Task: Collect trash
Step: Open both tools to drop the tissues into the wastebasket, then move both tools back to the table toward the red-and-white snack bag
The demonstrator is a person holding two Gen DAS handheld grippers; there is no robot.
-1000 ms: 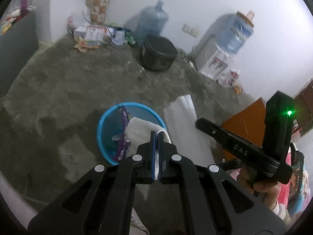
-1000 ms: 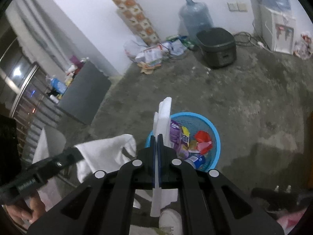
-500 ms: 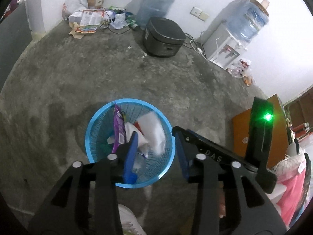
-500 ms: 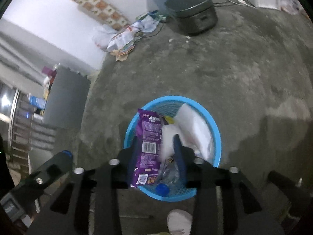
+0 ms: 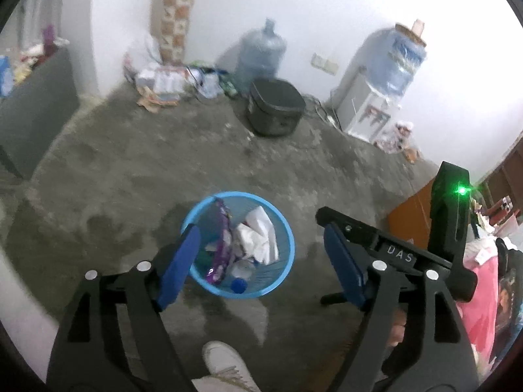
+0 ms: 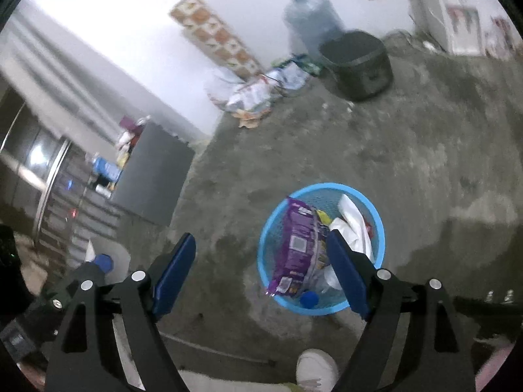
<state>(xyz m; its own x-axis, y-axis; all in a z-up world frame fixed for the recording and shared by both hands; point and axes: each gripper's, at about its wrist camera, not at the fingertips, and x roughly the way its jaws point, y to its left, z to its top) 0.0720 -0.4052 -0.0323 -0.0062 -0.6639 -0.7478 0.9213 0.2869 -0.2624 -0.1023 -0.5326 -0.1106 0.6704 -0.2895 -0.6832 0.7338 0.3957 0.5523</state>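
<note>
Both jaws opening, nothing between: left hand-held gripper (image 5: 261, 259), right hand-held gripper (image 6: 261, 272). Blue mesh basket (image 5: 281, 222) just ahead and below, holding white paper (image 5: 258, 238) and purple snack bag (image 6: 295, 238). Lift clear before swinging toward the litter pile (image 5: 163, 81) far ahead by the wall.

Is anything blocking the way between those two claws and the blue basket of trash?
Nothing visible. Both the left hand-held gripper and right hand-held gripper hang above the blue basket, jaws opening and empty, with only bare concrete floor around it.
</note>
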